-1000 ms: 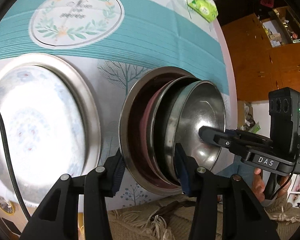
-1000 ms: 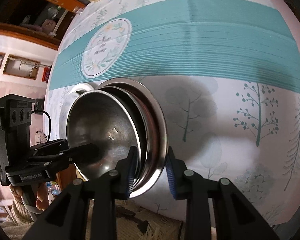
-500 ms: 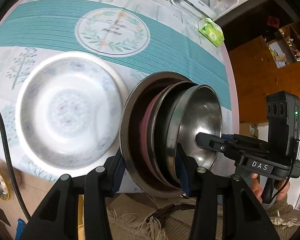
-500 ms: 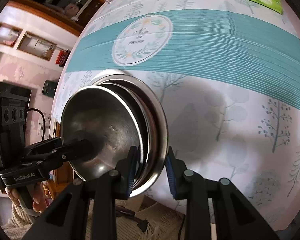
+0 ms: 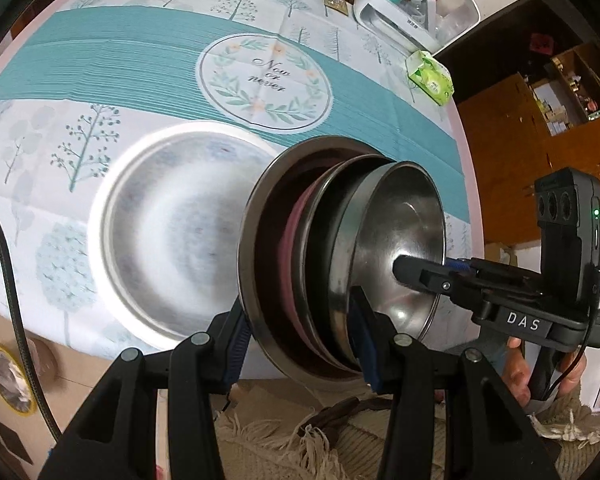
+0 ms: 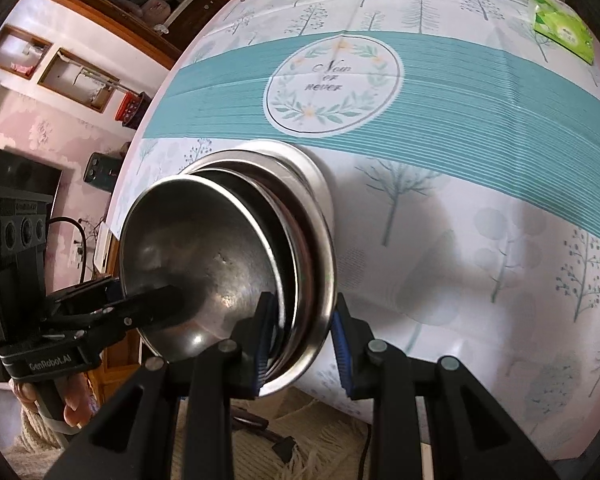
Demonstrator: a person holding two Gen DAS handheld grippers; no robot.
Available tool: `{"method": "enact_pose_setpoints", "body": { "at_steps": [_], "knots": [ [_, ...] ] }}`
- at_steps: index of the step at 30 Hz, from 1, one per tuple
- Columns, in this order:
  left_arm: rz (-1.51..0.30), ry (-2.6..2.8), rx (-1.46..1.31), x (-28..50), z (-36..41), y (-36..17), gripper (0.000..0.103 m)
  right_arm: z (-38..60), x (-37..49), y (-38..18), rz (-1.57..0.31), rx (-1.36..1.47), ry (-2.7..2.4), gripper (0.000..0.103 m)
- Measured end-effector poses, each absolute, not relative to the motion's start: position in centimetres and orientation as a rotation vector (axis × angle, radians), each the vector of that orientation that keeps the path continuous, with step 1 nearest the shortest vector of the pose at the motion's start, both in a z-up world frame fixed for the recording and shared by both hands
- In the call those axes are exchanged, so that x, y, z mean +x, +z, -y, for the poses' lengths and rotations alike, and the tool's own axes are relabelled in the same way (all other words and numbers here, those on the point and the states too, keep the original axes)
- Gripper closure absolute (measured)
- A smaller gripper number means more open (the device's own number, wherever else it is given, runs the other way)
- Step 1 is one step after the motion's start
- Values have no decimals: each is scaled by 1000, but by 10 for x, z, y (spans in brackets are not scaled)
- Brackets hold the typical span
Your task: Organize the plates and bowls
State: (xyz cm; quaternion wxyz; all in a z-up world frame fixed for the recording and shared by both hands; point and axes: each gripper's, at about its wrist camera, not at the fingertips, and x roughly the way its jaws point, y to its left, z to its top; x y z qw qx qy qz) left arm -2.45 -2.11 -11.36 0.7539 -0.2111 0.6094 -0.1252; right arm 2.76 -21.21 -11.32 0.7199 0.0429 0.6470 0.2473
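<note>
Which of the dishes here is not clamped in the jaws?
The white patterned plate lying flat on the tablecloth. The nested steel stack is held on edge, gripped at opposite rims by the left gripper and right gripper.

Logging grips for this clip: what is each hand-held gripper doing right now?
Left hand-held gripper: shut on the stack of steel bowls.
Right hand-held gripper: shut on the same stack, opposite rim.

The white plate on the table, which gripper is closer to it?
Left. The left gripper grips the bowl stack right beside the white plate; the right gripper holds the stack's far rim.
</note>
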Motion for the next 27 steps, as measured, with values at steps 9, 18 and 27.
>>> {"method": "enact_pose_setpoints", "body": {
  "at_steps": [9,18,27],
  "knots": [
    [-1405,-357,-432,-2,-29,-140,58,161,27,-135,-1486,127,469,75],
    [-1488,-433,-384,19,-38,-171,58,145,31,-158,-1520,174,347,75],
    [-1527,-459,-339,40,-43,-186,58,139,41,-171,-1525,225,294,75]
  ]
}}
